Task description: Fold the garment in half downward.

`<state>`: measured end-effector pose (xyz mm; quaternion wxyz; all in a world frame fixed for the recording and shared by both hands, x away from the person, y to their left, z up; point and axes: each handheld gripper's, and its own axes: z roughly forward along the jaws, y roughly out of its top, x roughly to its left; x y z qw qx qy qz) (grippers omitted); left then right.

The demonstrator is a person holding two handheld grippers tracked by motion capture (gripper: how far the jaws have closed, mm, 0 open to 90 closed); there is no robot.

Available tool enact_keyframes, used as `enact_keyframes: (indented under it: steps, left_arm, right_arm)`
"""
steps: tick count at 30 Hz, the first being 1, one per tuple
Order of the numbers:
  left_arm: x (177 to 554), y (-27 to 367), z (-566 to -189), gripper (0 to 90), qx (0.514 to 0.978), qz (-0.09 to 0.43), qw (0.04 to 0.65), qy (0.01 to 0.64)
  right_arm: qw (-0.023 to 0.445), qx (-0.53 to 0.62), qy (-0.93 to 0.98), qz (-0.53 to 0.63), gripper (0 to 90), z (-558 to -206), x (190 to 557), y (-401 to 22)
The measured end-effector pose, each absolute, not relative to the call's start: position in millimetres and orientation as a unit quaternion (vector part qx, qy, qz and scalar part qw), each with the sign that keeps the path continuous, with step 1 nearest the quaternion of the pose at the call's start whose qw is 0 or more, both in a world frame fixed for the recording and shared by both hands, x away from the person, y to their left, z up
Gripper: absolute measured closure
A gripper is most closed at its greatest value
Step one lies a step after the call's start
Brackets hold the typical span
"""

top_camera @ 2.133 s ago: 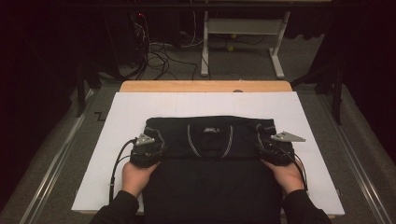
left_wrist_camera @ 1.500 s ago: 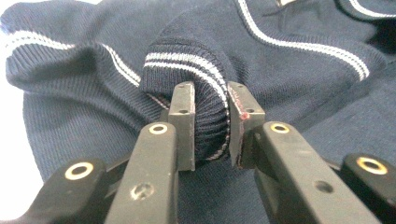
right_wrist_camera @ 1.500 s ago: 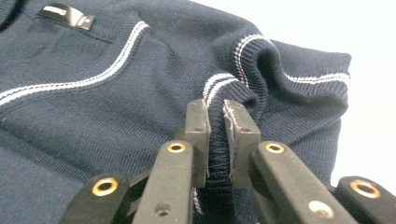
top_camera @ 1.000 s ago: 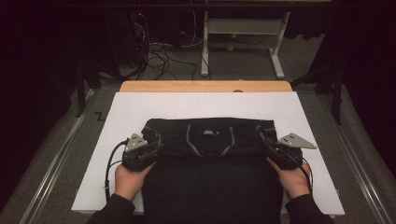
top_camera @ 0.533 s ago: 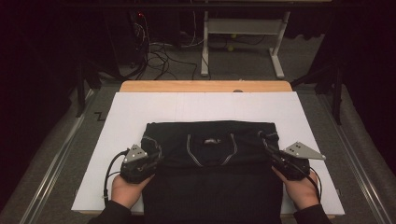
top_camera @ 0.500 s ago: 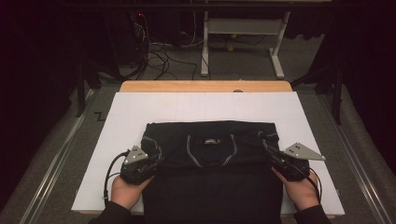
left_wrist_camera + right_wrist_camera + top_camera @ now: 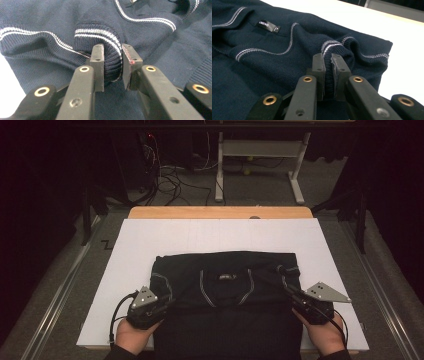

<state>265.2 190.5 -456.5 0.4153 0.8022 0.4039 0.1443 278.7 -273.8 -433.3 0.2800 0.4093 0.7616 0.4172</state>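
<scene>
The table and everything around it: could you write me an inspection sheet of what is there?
Surface: white sheet over a wooden table.
Job's things: dark blue jumper, striped trim, collar away from the person.
Clutter: nothing seen.
Grippers: left gripper shut on a striped cuff; right gripper shut on the other cuff.
Cables: one loops from the left gripper; a tangle on the floor.
Surroundings: grey desk frame, dark room.

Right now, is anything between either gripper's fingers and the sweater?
No. The left gripper and the right gripper each already pinch a striped ribbed fold of the sweater, with nothing else between fingers and knit.
</scene>
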Motion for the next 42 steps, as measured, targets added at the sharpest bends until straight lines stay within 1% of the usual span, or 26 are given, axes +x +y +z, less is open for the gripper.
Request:
enact_keyframes:
  steps: [13,20,26,31,34,37,39,41,42]
  left_arm:
    - [248.0,190.4,-450.4,69.9,0.801,0.149,0.425,0.394]
    - [246.7,195.3,-455.5,69.9,0.803,0.141,0.418,0.402]
    - [245.2,191.6,-464.9,69.5,0.814,0.132,0.396,0.404]
    - [245.7,191.2,-472.1,66.0,0.818,0.13,0.38,0.411]
    - [247.3,190.9,-474.1,61.6,0.817,0.128,0.378,0.416]
    - [249.6,192.6,-474.5,53.7,0.811,0.127,0.379,0.428]
    - [251.3,194.7,-472.9,47.7,0.806,0.127,0.381,0.434]
    - [252.6,196.7,-468.8,44.6,0.8,0.132,0.389,0.438]
    - [253.5,198.1,-465.8,43.8,0.796,0.136,0.393,0.439]
  right_arm:
    - [0.28,0.407,0.758,0.426,83.2,-432.1,259.7,-280.0]
    - [0.272,0.407,0.762,0.424,83.2,-435.8,247.4,-281.5]
    - [0.262,0.411,0.772,0.408,83.1,-443.9,239.9,-281.4]
    - [0.248,0.42,0.784,0.385,82.8,-456.0,241.9,-283.1]
    - [0.241,0.422,0.79,0.374,81.8,-460.6,244.6,-282.6]
    - [0.237,0.424,0.793,0.367,76.6,-464.1,246.1,-281.6]
    - [0.237,0.423,0.79,0.375,67.0,-462.7,246.1,-282.1]
    - [0.246,0.424,0.779,0.391,56.1,-457.6,245.4,-282.5]
    - [0.249,0.425,0.773,0.4,52.4,-454.5,245.1,-282.5]
